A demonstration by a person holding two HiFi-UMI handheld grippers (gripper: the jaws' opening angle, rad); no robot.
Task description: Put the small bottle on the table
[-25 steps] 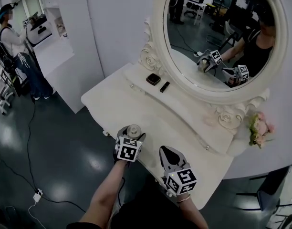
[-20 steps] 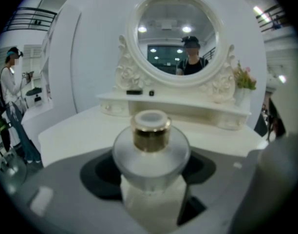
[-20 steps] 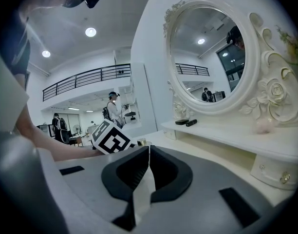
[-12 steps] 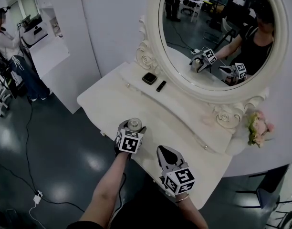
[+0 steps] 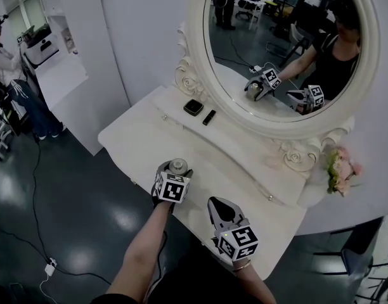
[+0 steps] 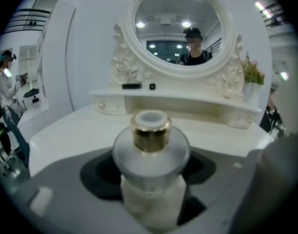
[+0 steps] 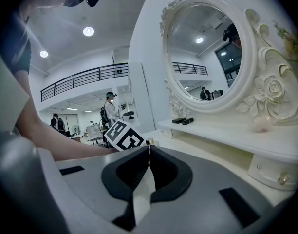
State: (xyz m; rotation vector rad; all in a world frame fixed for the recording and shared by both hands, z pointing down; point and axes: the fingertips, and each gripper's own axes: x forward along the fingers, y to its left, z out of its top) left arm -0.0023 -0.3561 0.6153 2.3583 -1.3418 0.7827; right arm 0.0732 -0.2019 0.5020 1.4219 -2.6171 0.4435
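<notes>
The small bottle (image 6: 150,165) is frosted glass with a gold collar and a white cap. It stands upright between the jaws of my left gripper (image 5: 177,170), which is shut on its body. In the head view the small bottle (image 5: 178,166) shows its cap just above the front edge of the white dressing table (image 5: 143,141). Whether its base touches the tabletop is hidden. My right gripper (image 5: 222,209) hovers over the table's front edge to the right, jaws closed together and empty (image 7: 148,152).
A raised shelf (image 5: 245,138) under the oval mirror (image 5: 276,43) carries a dark square case (image 5: 193,107) and a small black stick (image 5: 208,117). Pink flowers (image 5: 343,170) stand at the table's right end. A person (image 5: 16,100) stands far left on the dark floor.
My left gripper and the bottle stay over the table's front edge. The head view has shifted slightly, so the table and mirror appear further left. The right gripper barely moved.
</notes>
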